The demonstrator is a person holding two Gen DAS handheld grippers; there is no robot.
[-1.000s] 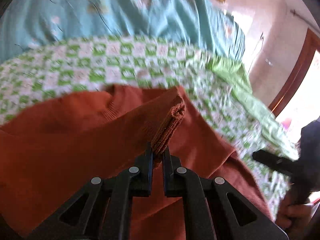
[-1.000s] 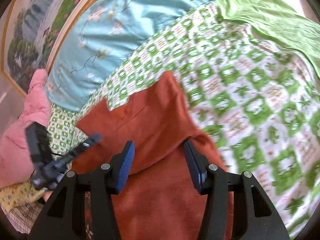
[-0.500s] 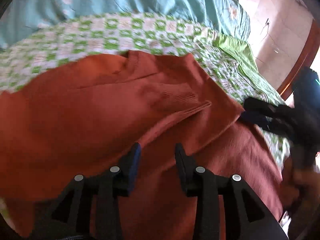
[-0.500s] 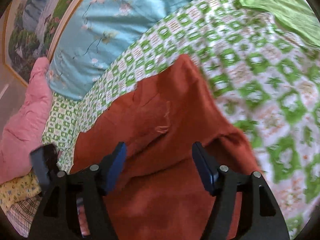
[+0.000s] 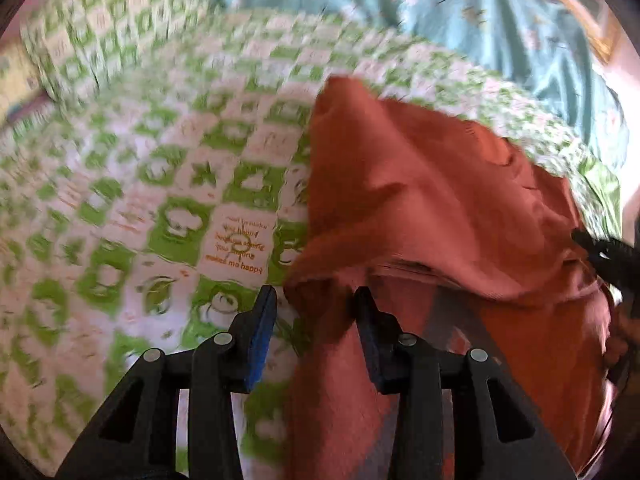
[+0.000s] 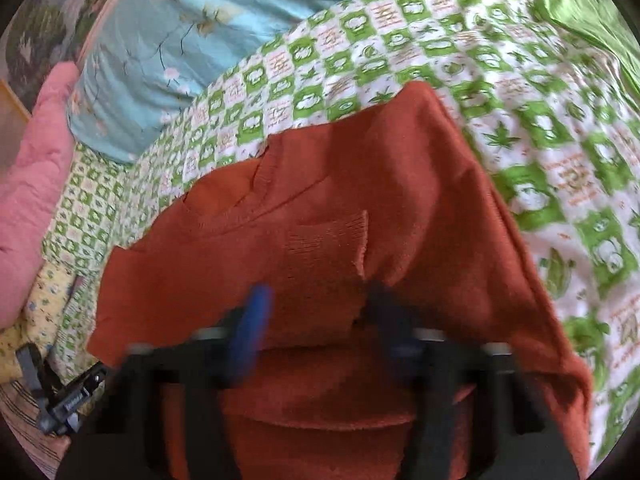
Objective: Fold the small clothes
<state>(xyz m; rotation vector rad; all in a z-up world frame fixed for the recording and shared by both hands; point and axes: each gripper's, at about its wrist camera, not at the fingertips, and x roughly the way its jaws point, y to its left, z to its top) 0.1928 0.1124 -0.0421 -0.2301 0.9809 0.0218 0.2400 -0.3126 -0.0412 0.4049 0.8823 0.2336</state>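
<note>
Left wrist view: the left hand-held gripper [image 5: 316,312], jaws apart, hovers at the rust-orange sweater [image 5: 432,208]'s left edge on the green-checked bedspread [image 5: 140,184]. Right wrist view: the blurred right hand-held gripper [image 6: 316,312], fingers spread, sits over the sweater's [image 6: 320,240] middle, nearer its folded sleeve cuff [image 6: 340,236].

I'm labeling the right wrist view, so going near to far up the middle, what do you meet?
Right hand-held gripper → orange sweater → green checked sheet → blue floral quilt.
</note>
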